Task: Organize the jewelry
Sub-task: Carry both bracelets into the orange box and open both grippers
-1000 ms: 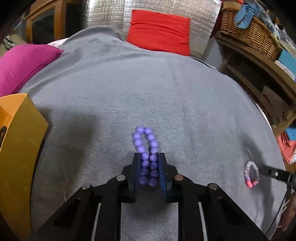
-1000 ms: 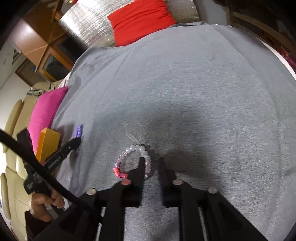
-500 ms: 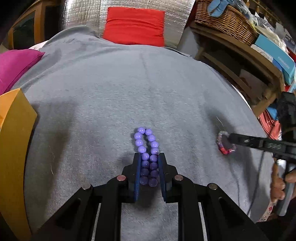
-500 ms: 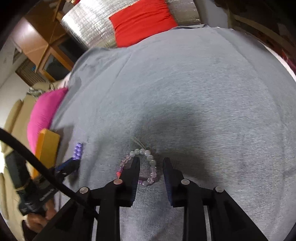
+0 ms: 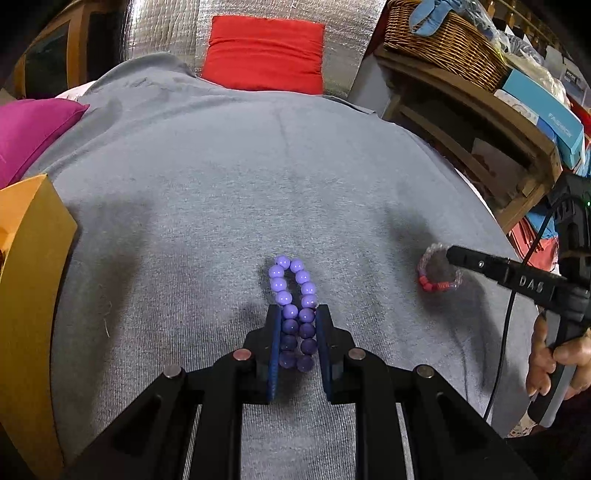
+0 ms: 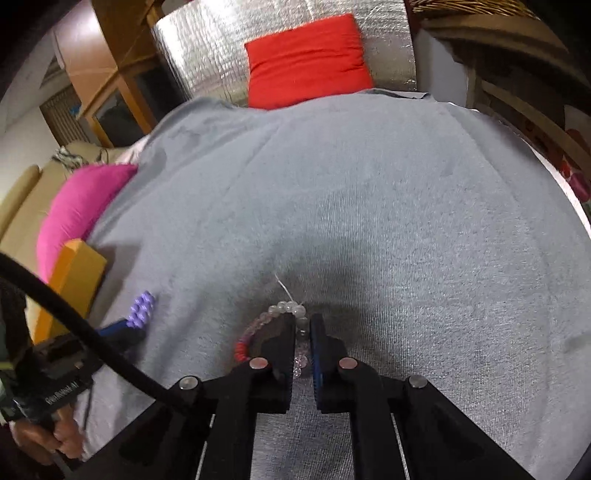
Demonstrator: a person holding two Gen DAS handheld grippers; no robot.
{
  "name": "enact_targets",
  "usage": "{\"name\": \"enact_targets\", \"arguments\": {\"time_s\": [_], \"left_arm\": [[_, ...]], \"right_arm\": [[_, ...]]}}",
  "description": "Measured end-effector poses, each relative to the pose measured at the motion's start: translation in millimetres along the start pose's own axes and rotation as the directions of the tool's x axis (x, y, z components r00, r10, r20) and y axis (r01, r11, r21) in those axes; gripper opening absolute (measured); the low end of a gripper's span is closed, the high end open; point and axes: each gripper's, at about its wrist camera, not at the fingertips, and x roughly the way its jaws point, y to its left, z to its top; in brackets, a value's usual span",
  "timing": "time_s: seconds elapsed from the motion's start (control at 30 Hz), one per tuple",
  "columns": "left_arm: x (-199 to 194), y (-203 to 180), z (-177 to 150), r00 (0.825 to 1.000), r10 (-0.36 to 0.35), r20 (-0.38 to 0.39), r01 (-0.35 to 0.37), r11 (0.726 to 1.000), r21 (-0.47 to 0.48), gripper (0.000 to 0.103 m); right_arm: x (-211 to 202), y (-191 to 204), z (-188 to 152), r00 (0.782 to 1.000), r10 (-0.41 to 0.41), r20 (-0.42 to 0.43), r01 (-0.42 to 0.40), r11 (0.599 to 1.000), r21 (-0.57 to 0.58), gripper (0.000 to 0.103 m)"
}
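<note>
Beside the left gripper (image 5: 297,345), an orange box (image 5: 33,295) flanks the grey cloth (image 5: 258,184).

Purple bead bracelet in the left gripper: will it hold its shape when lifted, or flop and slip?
The purple bead bracelet is squashed into a narrow loop between the left gripper pads, so it likely flops. Its beads look glossy and round, so it may slip or roll.

i see a purple bead bracelet (image 5: 293,314) on the grey cloth (image 5: 240,192). the other bracelet (image 6: 273,325) runs from clear through pale pink to red beads. behind it are a red cushion (image 5: 264,53), a magenta cushion (image 6: 79,205), a quilted silver sheet (image 5: 166,33) and an orange box (image 5: 29,280).
</note>
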Motion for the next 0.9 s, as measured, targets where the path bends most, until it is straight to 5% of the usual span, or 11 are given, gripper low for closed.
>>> {"name": "enact_targets", "arguments": {"time_s": [0.27, 0.33, 0.5, 0.9], "left_arm": [[-18.0, -6.9, -11.2, 1.000, 0.000, 0.027, -0.001, 1.000, 0.009, 0.019], [-27.6, -7.7, -13.7, 0.999, 0.000, 0.044, 0.000, 1.000, 0.008, 0.009], [-68.3, -5.6, -23.0, 0.993, -0.014, 0.116, 0.015, 1.000, -0.011, 0.009], [-118.4, 34.6, -39.4, 0.980, -0.028, 0.196, 0.042, 0.997, -0.070, 0.009]], "right_arm": [[-22.1, 2.6, -2.3, 0.997, 0.061, 0.054, -0.063, 0.998, 0.031, 0.009], [-28.8, 10.8, -3.4, 0.994, 0.070, 0.078, -0.072, 0.997, 0.030, 0.009], [-42.2, 30.4, -7.3, 0.987, 0.092, 0.133, -0.096, 0.995, 0.024, 0.009], [-60.8, 61.9, -30.1, 0.984, 0.099, 0.148, -0.103, 0.995, 0.016, 0.009]]}}
